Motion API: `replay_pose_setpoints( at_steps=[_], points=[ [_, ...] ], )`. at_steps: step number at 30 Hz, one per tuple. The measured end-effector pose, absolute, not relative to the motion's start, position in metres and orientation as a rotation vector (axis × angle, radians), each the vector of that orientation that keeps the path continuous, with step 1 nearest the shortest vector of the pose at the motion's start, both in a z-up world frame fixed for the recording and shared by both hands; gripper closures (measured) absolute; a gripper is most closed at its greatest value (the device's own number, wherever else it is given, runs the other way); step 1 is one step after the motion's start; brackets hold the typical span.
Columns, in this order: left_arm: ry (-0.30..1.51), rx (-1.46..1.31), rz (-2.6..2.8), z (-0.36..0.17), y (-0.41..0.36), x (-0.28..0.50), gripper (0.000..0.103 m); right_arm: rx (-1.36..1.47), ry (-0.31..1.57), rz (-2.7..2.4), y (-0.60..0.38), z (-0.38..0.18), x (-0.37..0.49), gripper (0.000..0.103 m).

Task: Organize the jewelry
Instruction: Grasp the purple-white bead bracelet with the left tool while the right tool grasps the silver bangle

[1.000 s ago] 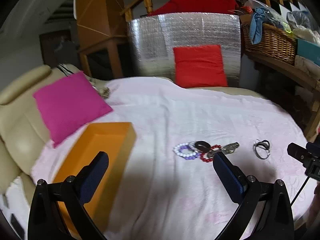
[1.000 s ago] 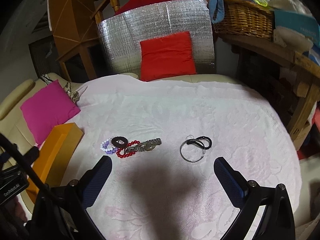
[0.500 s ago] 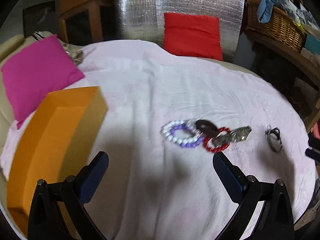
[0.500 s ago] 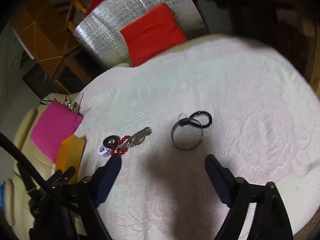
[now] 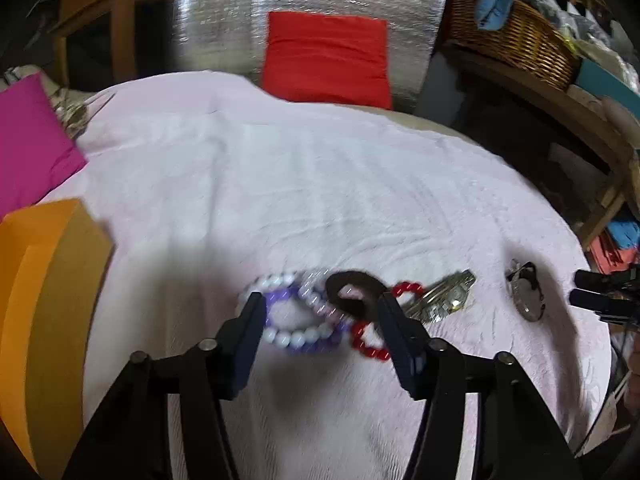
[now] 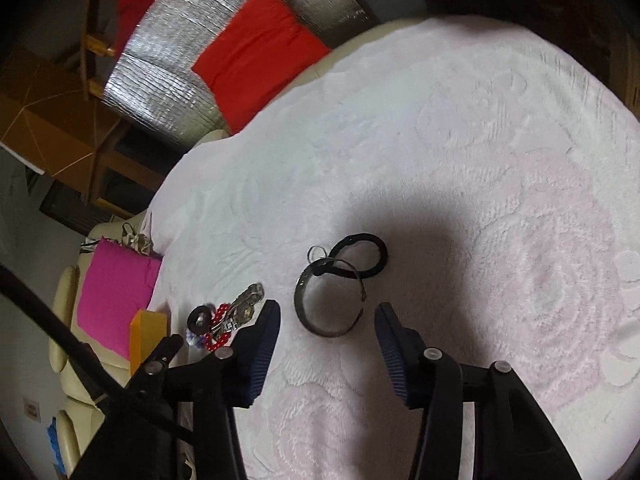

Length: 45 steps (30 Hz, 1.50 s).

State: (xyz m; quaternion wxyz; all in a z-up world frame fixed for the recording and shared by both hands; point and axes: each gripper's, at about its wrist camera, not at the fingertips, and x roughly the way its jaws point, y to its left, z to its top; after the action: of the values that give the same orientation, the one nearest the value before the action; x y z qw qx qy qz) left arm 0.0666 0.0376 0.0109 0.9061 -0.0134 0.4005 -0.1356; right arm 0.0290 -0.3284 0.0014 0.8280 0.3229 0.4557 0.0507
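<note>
Orange box (image 5: pixel 48 300) left of bracelets (image 5: pixel 296 316); both grippers' fingers (image 5: pixel 250 332) spread, empty

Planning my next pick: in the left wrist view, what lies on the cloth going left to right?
Orange box → white and purple bead bracelet → dark ring → red bead bracelet → silver watch → metal bangle.

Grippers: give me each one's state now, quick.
Left gripper: open, holding nothing, over the purple-and-white bead bracelet.
Right gripper: open, holding nothing, over the metal bangle.
</note>
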Motion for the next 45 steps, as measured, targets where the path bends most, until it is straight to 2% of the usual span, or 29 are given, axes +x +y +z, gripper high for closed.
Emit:
replay_pose_setpoints(
  at_steps=[3,5,10,12,14,15,19,24,27,29,34,36,38,44,45],
  points=[
    [0.857,-0.027,-0.307,0.005,0.036,0.078,0.055,0.605,1.004,0.065,-0.318,-0.004,0.040,0.057],
    [0.891,-0.039,-0.330,-0.001,0.036,0.086,0.067,0.557,1.032,0.025,-0.312,-0.011,0.045,0.063],
    [0.914,-0.053,-0.401,-0.008,0.028,0.093,0.076,0.490,1.056,-0.028,-0.304,-0.021,0.055,0.070],
    [0.915,-0.047,-0.423,-0.010,0.023,0.094,0.081,0.454,1.050,-0.031,-0.298,-0.021,0.056,0.083],
    [0.926,-0.062,-0.484,-0.012,0.014,0.094,0.089,0.444,1.052,-0.036,-0.296,-0.023,0.057,0.088],
    [0.931,-0.064,-0.521,-0.014,0.009,0.090,0.090,0.440,1.045,-0.039,-0.295,-0.022,0.056,0.089],
    [0.893,0.028,-0.574,-0.008,-0.012,0.077,0.090,0.446,1.016,-0.042,-0.299,-0.021,0.050,0.091],
    [0.879,0.034,-0.489,0.001,0.010,0.075,0.087,0.458,0.996,-0.031,-0.308,-0.015,0.040,0.091],
    [0.895,0.051,-0.432,0.002,0.035,0.070,0.067,0.472,0.996,-0.022,-0.311,-0.013,0.037,0.091],
    [0.907,0.087,-0.384,-0.001,0.049,0.066,0.046,0.492,1.002,-0.015,-0.312,-0.014,0.037,0.090],
    [0.951,0.069,-0.358,-0.014,0.066,0.070,0.045,0.516,1.026,-0.017,-0.310,-0.016,0.040,0.085],
    [0.969,0.058,-0.370,-0.019,0.065,0.073,0.045,0.508,1.032,-0.036,-0.307,-0.018,0.043,0.070],
    [0.974,-0.010,-0.389,-0.017,0.069,0.076,0.045,0.509,1.030,-0.040,-0.305,-0.021,0.045,0.065],
    [0.985,-0.176,-0.417,-0.022,0.066,0.093,0.045,0.472,1.015,-0.056,-0.294,-0.025,0.051,0.064],
    [1.000,-0.207,-0.408,-0.026,0.068,0.099,0.045,0.463,1.014,-0.057,-0.291,-0.025,0.052,0.066]
  ],
)
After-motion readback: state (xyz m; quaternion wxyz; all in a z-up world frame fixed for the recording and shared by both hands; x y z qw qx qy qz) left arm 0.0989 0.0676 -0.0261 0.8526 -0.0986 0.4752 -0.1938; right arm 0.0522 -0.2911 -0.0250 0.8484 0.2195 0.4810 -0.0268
